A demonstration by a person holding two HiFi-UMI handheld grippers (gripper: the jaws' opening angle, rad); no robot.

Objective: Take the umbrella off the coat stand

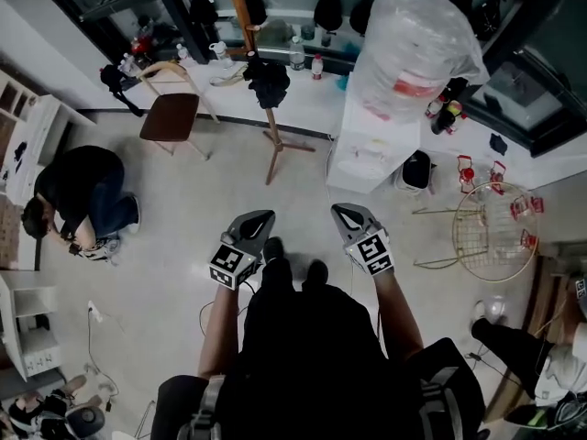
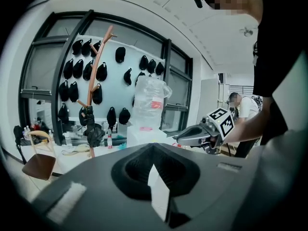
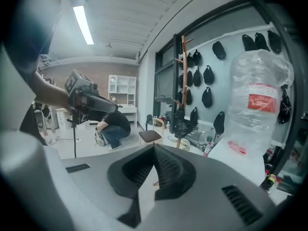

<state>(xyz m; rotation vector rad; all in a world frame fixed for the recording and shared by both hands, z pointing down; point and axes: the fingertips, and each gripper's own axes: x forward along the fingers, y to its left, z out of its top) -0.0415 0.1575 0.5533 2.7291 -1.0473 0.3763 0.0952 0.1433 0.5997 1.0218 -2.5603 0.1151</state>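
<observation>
A wooden coat stand (image 1: 272, 141) rises from the floor ahead of me, by the white counter. A folded black umbrella (image 1: 267, 80) hangs on it, about halfway up the pole. My left gripper (image 1: 260, 218) and right gripper (image 1: 343, 213) are held side by side over the floor, well short of the stand. Both are shut with nothing in them. In the left gripper view the umbrella (image 2: 94, 133) hangs on the stand (image 2: 97, 66) far to the left, beyond the closed jaws. In the right gripper view the umbrella (image 3: 183, 127) hangs on the stand (image 3: 182, 76), straight beyond the closed jaws.
A wooden chair (image 1: 171, 115) stands left of the coat stand. To the right is a white cabinet (image 1: 365, 159) with a large plastic-wrapped bottle (image 1: 411, 44) on top. A person (image 1: 81, 200) crouches on the floor at left. A gold wire basket (image 1: 495, 232) stands at right.
</observation>
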